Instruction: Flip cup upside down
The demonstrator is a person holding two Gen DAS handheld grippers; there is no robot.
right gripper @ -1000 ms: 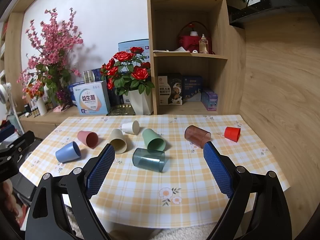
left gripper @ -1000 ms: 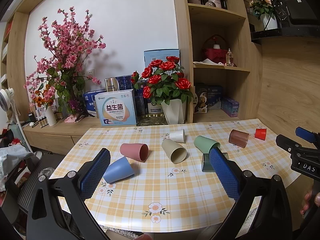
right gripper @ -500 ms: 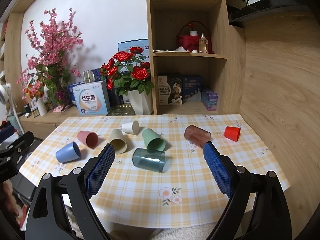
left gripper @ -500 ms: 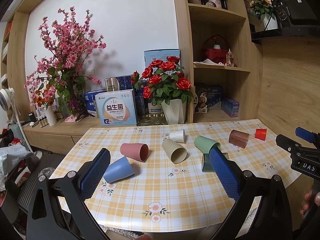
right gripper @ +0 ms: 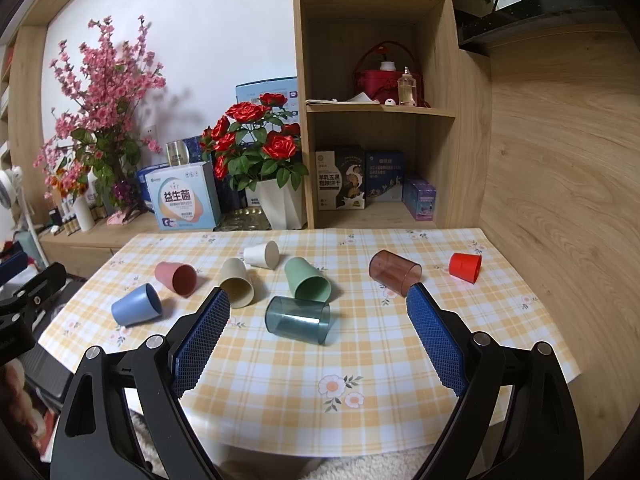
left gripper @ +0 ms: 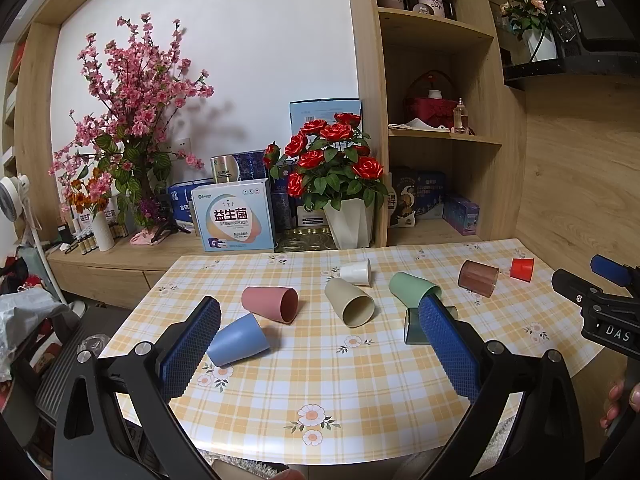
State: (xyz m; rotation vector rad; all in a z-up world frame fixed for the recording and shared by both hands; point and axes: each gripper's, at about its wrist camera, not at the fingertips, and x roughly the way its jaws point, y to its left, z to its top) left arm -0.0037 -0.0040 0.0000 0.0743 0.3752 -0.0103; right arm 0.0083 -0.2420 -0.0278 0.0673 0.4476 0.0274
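Several cups lie on their sides on the checked table (right gripper: 360,364): blue (right gripper: 136,310), pink (right gripper: 176,277), beige (right gripper: 237,282), small white (right gripper: 262,254), green (right gripper: 307,278), clear teal (right gripper: 298,319) and clear brown (right gripper: 394,272). A small red cup (right gripper: 465,267) stands upside down at the far right. The blue cup (left gripper: 237,340), pink cup (left gripper: 271,304) and beige cup (left gripper: 349,303) also show in the left wrist view. My left gripper (left gripper: 318,332) is open and empty above the table's near edge. My right gripper (right gripper: 318,324) is open and empty, with the teal cup ahead between its fingers.
A white pot of red roses (right gripper: 276,200), a boxed product (right gripper: 184,202) and a pink blossom arrangement (right gripper: 100,120) stand on the sideboard behind the table. A wooden shelf unit (right gripper: 376,120) rises at the back right. A wood-panel wall (right gripper: 560,200) borders the table's right side.
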